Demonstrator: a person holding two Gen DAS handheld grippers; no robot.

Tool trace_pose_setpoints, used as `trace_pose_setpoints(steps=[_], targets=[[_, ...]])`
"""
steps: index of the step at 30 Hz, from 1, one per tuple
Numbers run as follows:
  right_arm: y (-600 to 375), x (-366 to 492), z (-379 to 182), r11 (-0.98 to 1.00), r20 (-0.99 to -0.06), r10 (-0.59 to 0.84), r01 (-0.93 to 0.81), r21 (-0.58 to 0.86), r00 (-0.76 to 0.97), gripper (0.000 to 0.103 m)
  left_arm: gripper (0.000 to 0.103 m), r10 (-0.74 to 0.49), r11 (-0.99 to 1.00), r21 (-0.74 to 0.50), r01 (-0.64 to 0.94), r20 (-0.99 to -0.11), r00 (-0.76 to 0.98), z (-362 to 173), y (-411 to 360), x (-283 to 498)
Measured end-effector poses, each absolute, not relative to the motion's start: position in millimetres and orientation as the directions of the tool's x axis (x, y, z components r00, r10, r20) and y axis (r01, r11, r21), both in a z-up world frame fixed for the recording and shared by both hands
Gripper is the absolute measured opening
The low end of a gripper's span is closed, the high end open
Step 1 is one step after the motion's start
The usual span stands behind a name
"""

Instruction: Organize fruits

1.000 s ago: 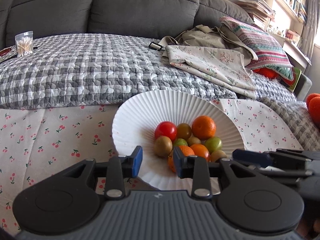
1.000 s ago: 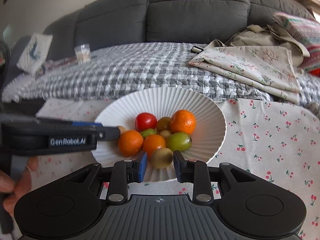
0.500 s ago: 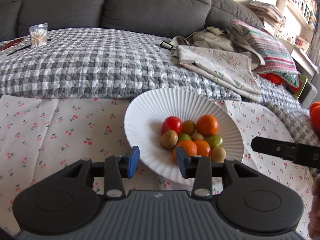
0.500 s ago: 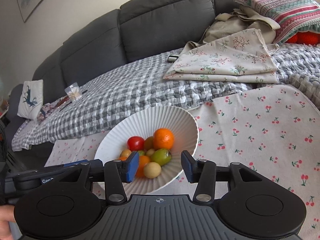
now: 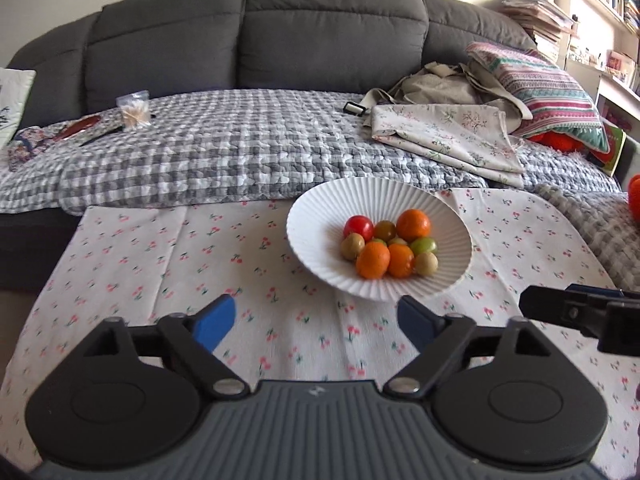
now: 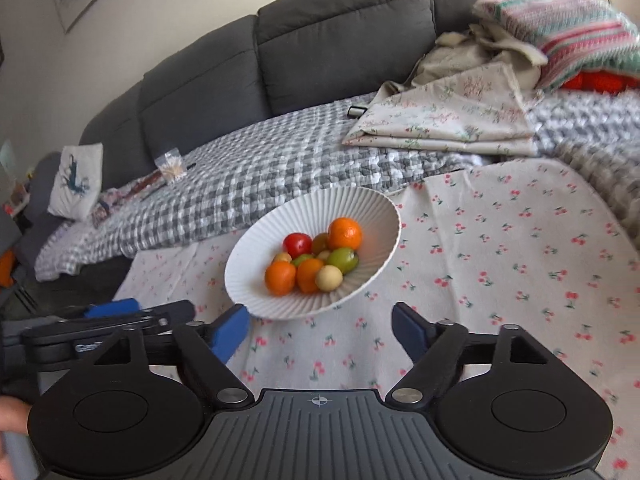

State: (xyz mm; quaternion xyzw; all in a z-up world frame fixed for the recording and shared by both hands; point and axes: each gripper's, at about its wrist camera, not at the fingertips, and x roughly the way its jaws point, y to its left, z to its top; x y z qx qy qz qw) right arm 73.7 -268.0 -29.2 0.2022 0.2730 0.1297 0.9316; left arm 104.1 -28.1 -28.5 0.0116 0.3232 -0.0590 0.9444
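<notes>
A white ribbed bowl [image 5: 320, 216] stands on a cherry-print cloth [image 5: 160, 264] and holds several small fruits: oranges [image 5: 373, 259], a red tomato [image 5: 358, 226], green and tan ones. It also shows in the right wrist view [image 6: 256, 256]. My left gripper [image 5: 316, 322] is open and empty, low over the cloth, in front of the bowl. My right gripper [image 6: 322, 328] is open and empty, also in front of the bowl. The right gripper's tip shows in the left wrist view [image 5: 580, 312]; the left gripper's tip shows in the right wrist view [image 6: 120, 320].
A grey sofa [image 5: 248, 40] with a checked blanket [image 5: 224, 160] lies behind the table. Folded floral cloth [image 5: 448, 136] and a striped pillow [image 5: 544, 92] lie at the right. A small bag of sticks [image 5: 134, 112] lies at the left. An orange object [image 5: 634, 196] shows at the right edge.
Both grippers have pulled back from the bowl and opened wider. The bowl now looks smaller and farther away in both views. The fruits stay in the bowl.
</notes>
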Motion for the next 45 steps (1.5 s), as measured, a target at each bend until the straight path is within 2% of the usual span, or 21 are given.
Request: trace_pose_setpoints(steps=[4,7,12,22,30,39,45], targets=[[-264,48,-29,0.877,-0.451,0.354,-0.123,0.465,0.819,0.09,0.096,-0.073,0.994,0.021,0.108,-0.604,0.793,-26,-29,79],[-256,28,-25,0.902,-0.449,0.313,-0.115,0.416,0.837,0.099,0.098,-0.075,0.993,0.032,0.118,-0.6,0.797,-25,-30,64],[-250,4,-23,0.908,-0.437,0.291,-0.102,0.406,0.851,0.102,0.101,-0.094,0.993,-0.002,0.116,-0.599,0.796,-22,-25,43],[-238,-24,-22,0.944,-0.442,0.218,-0.072,0.323,0.87,0.103,0.102,-0.099,0.995,-0.047,0.089,-0.594,0.798,-24,-15,27],[-232,-22,-26,0.965,-0.462,0.153,-0.032,0.259,0.873,0.103,0.102,-0.086,0.996,-0.033,0.083,-0.599,0.796,-30,-15,30],[-228,-19,-30,0.97,-0.477,0.152,-0.039,0.239,0.866,0.103,0.102,-0.096,0.995,-0.049,0.084,-0.641,0.762,-40,-15,36],[-226,-17,-32,0.975,-0.486,0.138,-0.033,0.219,0.863,0.103,0.102,-0.108,0.994,-0.058,0.092,-0.633,0.767,-39,-16,34]])
